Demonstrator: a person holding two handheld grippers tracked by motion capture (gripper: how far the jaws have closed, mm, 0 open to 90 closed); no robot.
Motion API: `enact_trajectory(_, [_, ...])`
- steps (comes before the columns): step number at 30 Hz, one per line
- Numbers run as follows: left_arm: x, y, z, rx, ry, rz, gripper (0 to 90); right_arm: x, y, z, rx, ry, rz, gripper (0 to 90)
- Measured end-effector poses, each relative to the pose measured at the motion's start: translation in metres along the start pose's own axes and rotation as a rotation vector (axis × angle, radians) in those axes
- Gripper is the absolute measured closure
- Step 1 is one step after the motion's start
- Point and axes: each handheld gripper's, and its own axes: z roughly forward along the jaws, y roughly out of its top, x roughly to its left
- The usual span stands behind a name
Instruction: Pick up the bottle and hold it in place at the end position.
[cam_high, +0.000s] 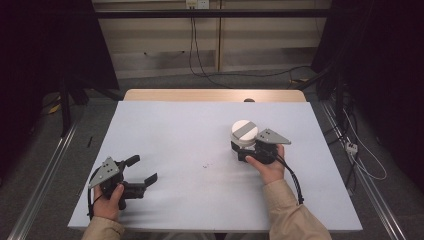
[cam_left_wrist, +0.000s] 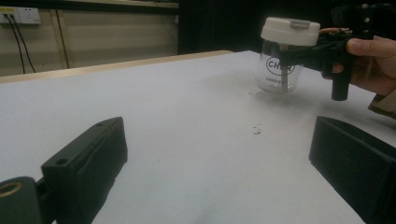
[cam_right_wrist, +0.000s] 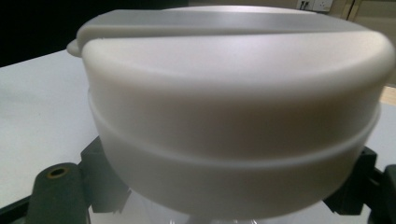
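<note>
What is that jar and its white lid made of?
The jar looks like clear glass or hard plastic: you can see through it, with dark print on its side. The lid seems matte off-white plastic, smooth and softly rounded, with a grey strip across its top.

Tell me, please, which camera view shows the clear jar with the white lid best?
The left gripper view: the whole jar shows from the side, with clear body, printed letters and white lid. The high view gives just the top of the lid. The right gripper view gives a close look at the lid wall.
</note>
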Motion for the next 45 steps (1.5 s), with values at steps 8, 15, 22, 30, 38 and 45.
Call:
enact_trajectory(8, [0.000, 0.000, 0.000, 0.001, 0.000, 0.002, 4.0, 0.004, 0.002, 0.007, 0.002, 0.015, -0.004, 18.5])
enact_trajectory(15, [0.000, 0.000, 0.000, 0.001, -0.002, 0.002, 4.0, 0.005, 0.002, 0.008, 0.008, 0.016, -0.005, 18.5])
enact_trajectory(22, [-0.001, -0.001, 0.001, 0.004, -0.006, 0.000, 4.0, 0.005, 0.003, 0.010, 0.011, 0.016, -0.001, 18.5])
enact_trajectory(30, [0.000, -0.001, 0.001, 0.003, -0.004, 0.000, 4.0, 0.008, 0.005, 0.015, 0.013, 0.023, -0.009, 18.6])
enact_trajectory(38, [-0.001, -0.001, 0.001, 0.000, -0.005, -0.004, 4.0, 0.009, 0.005, 0.020, 0.020, 0.027, -0.016, 18.6])
enact_trajectory(45, [-0.001, -0.001, 0.001, 0.004, -0.009, -0.001, 4.0, 0.011, 0.006, 0.023, 0.021, 0.030, -0.023, 18.5])
